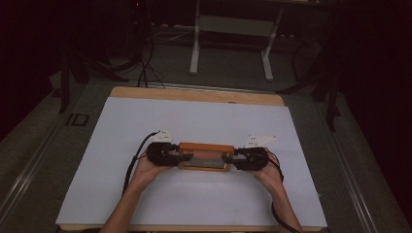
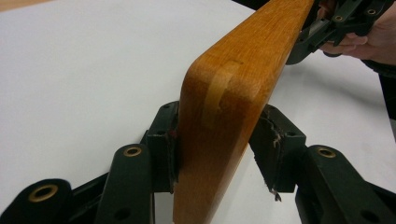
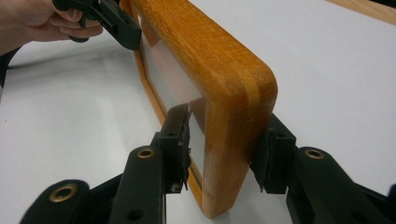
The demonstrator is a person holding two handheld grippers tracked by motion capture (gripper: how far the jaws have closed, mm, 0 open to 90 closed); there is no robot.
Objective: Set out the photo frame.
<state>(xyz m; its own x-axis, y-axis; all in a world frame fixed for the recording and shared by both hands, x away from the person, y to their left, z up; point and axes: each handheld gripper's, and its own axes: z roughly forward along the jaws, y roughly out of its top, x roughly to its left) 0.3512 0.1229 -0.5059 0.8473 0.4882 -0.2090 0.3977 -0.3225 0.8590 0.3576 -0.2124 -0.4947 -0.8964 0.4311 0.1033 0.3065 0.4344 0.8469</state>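
Note:
A wooden frame (image 1: 204, 147) with rounded corners and a pale pane lies lengthwise between my two grippers, near the front middle of the white sheet. My left gripper (image 1: 177, 156) grips its left end. In the left gripper view the jaws (image 2: 215, 158) stand on both faces of the wood (image 2: 243, 70), the frame turned on edge above the sheet. My right gripper (image 1: 231, 158) grips the other end. In the right gripper view (image 3: 224, 149) one pad lies on the pane side and the other on the back of the frame (image 3: 205, 51). Each view shows the opposite gripper (image 2: 336, 23) (image 3: 112, 18) in a hand.
A white sheet (image 1: 145, 126) covers most of the wooden table (image 1: 194, 93). Beyond the far edge stand a white table's legs (image 1: 195, 43) and dark stands with cables (image 1: 143, 63) on the floor. A black cable (image 1: 133, 162) trails from the left gripper.

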